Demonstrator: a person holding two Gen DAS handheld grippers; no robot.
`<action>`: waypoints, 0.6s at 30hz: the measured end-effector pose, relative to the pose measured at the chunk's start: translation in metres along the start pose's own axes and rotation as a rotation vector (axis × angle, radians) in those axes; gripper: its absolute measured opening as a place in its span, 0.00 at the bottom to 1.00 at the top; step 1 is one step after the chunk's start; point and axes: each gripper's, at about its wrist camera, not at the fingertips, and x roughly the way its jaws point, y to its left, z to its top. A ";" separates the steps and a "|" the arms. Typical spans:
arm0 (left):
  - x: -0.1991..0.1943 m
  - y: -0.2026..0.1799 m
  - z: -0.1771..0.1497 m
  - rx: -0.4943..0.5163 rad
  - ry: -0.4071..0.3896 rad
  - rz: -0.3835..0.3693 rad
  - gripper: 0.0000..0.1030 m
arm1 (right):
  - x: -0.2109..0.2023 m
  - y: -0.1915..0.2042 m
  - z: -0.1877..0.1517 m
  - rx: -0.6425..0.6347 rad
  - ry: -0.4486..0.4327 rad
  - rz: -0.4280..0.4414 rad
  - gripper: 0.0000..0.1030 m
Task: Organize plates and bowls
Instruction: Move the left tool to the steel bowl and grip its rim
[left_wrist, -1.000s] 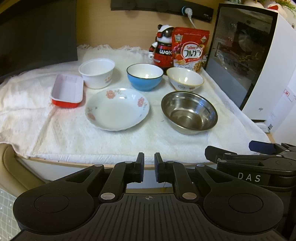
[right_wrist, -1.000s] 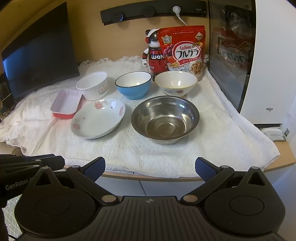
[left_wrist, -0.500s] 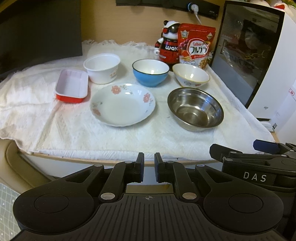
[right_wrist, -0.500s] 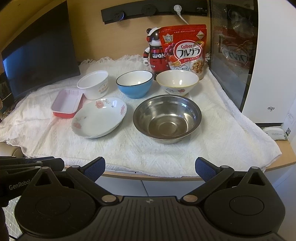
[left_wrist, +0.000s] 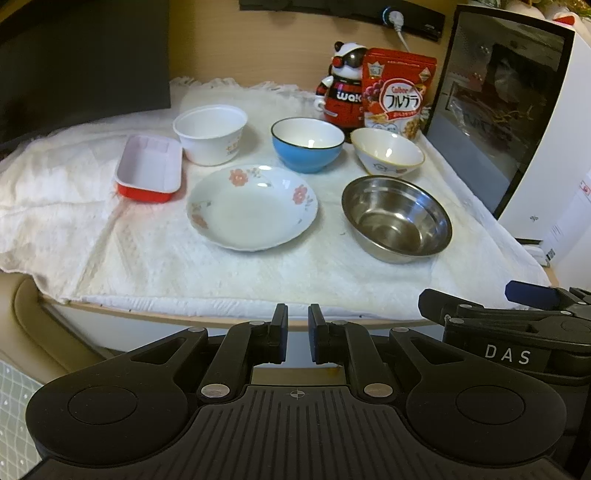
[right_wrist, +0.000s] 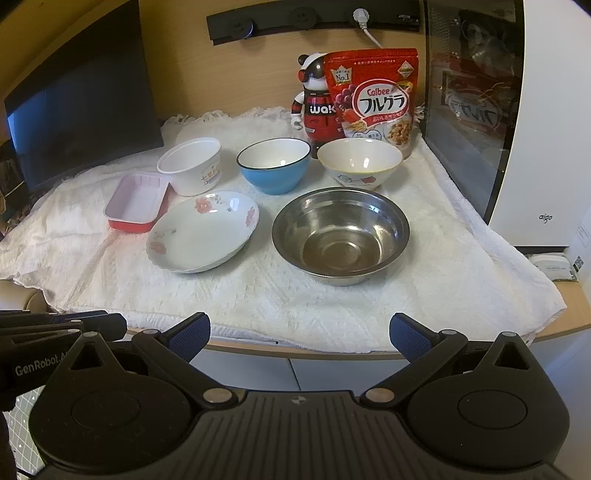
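Note:
On a white cloth lie a floral plate (left_wrist: 252, 206) (right_wrist: 202, 230) and a steel bowl (left_wrist: 397, 218) (right_wrist: 340, 234) in front. Behind them stand a white paper bowl (left_wrist: 210, 133) (right_wrist: 190, 165), a blue bowl (left_wrist: 307, 144) (right_wrist: 274, 164) and a cream bowl (left_wrist: 386, 155) (right_wrist: 359, 162). A red dish with a white inside (left_wrist: 149, 172) (right_wrist: 137, 201) sits at the left. My left gripper (left_wrist: 294, 330) hangs before the table's front edge, shut with nothing in it. My right gripper (right_wrist: 300, 334) is beside it, open and empty.
A cereal bag (right_wrist: 373, 98) and a robot figure (right_wrist: 316, 99) stand at the back. A white appliance with a dark glass door (right_wrist: 517, 122) borders the right side, a dark monitor (right_wrist: 81, 110) the left. The cloth overhangs the table edge (right_wrist: 295, 354).
The left wrist view has drifted a little, so the dishes appear slightly further right and higher in it. Both grippers keep their states and no dish has moved.

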 end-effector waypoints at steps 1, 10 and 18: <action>0.000 0.000 0.000 0.000 0.000 0.000 0.13 | 0.000 0.001 0.000 -0.001 0.000 0.000 1.00; 0.012 0.007 0.014 -0.014 -0.023 -0.066 0.13 | 0.005 -0.004 0.009 -0.009 -0.038 -0.007 1.00; 0.065 0.013 0.058 -0.028 -0.087 -0.211 0.13 | 0.038 -0.029 0.040 0.073 -0.085 -0.073 1.00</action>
